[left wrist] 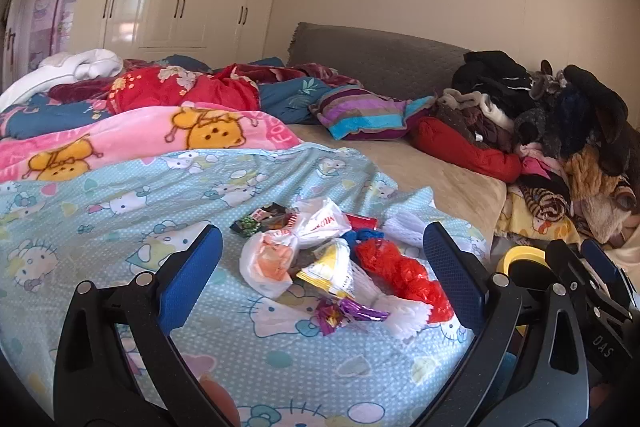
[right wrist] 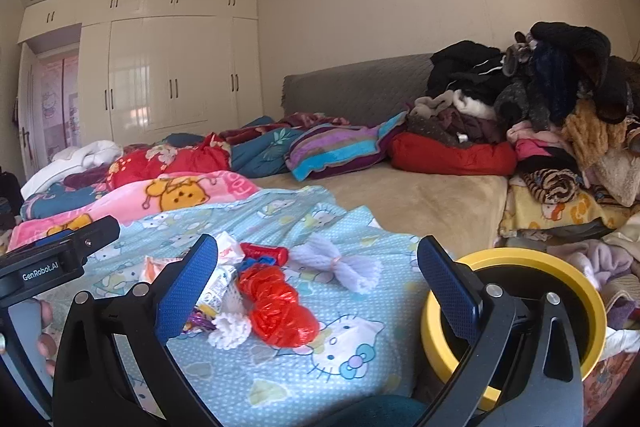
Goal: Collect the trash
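Observation:
A heap of trash lies on the light blue Hello Kitty sheet (left wrist: 120, 211): a red crumpled plastic bag (left wrist: 404, 275) (right wrist: 276, 307), white plastic bags (left wrist: 272, 259), white foam nets (left wrist: 404, 315) (right wrist: 336, 263), a purple wrapper (left wrist: 344, 315) and a dark snack packet (left wrist: 264, 219). A yellow-rimmed bin (right wrist: 516, 323) (left wrist: 520, 259) stands at the bed's right. My left gripper (left wrist: 320, 279) is open, above the heap. My right gripper (right wrist: 316, 287) is open and empty, over the red bag, the bin beside its right finger.
Blankets, a pink bear blanket (left wrist: 160, 139) and a striped pillow (left wrist: 364, 111) lie further back on the bed. A big pile of clothes (right wrist: 560, 115) sits at the right. White wardrobes (right wrist: 168, 75) line the far wall.

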`<state>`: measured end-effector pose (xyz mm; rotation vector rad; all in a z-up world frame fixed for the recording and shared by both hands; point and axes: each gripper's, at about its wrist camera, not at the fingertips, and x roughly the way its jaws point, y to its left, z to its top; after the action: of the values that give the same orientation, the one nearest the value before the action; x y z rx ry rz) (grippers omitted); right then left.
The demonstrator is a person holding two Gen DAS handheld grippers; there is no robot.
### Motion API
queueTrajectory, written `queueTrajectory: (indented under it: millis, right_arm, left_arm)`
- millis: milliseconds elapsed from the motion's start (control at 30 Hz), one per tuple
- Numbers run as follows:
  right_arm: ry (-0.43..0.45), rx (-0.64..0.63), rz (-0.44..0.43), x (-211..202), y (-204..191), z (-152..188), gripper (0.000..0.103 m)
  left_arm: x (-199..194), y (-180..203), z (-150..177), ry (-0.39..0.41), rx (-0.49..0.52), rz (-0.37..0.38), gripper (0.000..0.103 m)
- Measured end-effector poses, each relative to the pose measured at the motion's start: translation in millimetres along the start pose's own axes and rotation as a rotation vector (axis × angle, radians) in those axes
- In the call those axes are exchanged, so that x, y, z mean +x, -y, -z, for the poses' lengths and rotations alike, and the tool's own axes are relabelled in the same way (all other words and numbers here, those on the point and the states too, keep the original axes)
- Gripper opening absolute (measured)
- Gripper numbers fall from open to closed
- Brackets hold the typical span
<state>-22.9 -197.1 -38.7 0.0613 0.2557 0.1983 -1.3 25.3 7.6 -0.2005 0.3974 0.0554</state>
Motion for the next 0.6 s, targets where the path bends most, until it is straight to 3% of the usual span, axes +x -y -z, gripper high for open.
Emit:
queueTrajectory:
  millis: [600]
  right_arm:
    - [-0.121, -0.081, -0.171, 54, -47, -11, 0.097]
  left_arm:
    - [20, -64, -8, -0.037, -0.098, -0.082, 0.092]
